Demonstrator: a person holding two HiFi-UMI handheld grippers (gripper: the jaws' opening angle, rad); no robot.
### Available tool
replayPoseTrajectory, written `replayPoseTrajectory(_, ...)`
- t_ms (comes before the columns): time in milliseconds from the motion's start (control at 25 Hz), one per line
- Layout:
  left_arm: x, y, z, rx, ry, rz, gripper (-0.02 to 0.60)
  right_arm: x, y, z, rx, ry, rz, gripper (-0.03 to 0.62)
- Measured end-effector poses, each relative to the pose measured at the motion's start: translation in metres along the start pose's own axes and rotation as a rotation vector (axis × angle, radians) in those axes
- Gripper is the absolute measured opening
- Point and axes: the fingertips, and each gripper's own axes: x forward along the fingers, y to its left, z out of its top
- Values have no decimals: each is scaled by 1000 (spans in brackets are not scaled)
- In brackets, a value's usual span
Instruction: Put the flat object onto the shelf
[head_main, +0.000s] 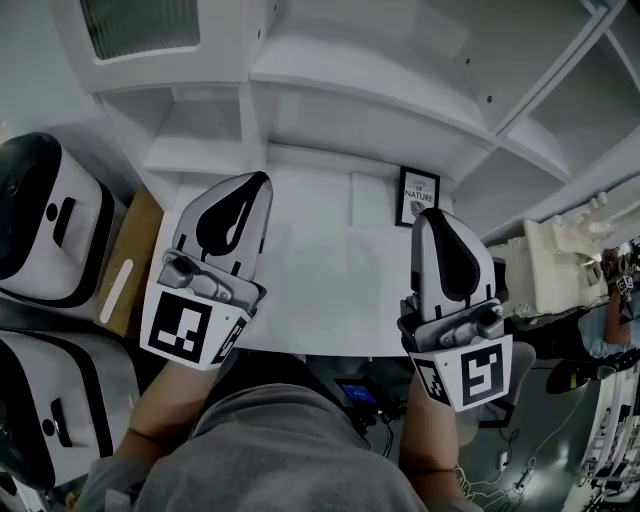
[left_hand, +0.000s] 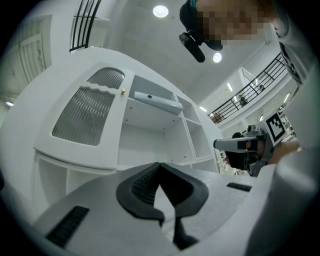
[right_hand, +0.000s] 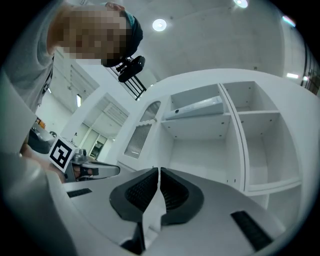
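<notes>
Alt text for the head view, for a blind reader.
The left tool and right tool, jaws shut, are held over a white tabletop facing a white shelf unit. A small black-framed sign sits at the tabletop's back.

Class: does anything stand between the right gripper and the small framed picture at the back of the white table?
Nothing visible does. In the head view the right gripper overlaps the framed picture at its lower corner.
</notes>
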Motion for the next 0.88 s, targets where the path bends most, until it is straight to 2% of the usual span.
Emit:
replayPoseTrajectory(520,-1,0,-26,-13,20,-18,6,-2,16,-39,94,54,-14,34)
replayPoseTrajectory(880,-2,-3,-26,-6,25,-40,6,-3,19,-41,97,67,-28,29)
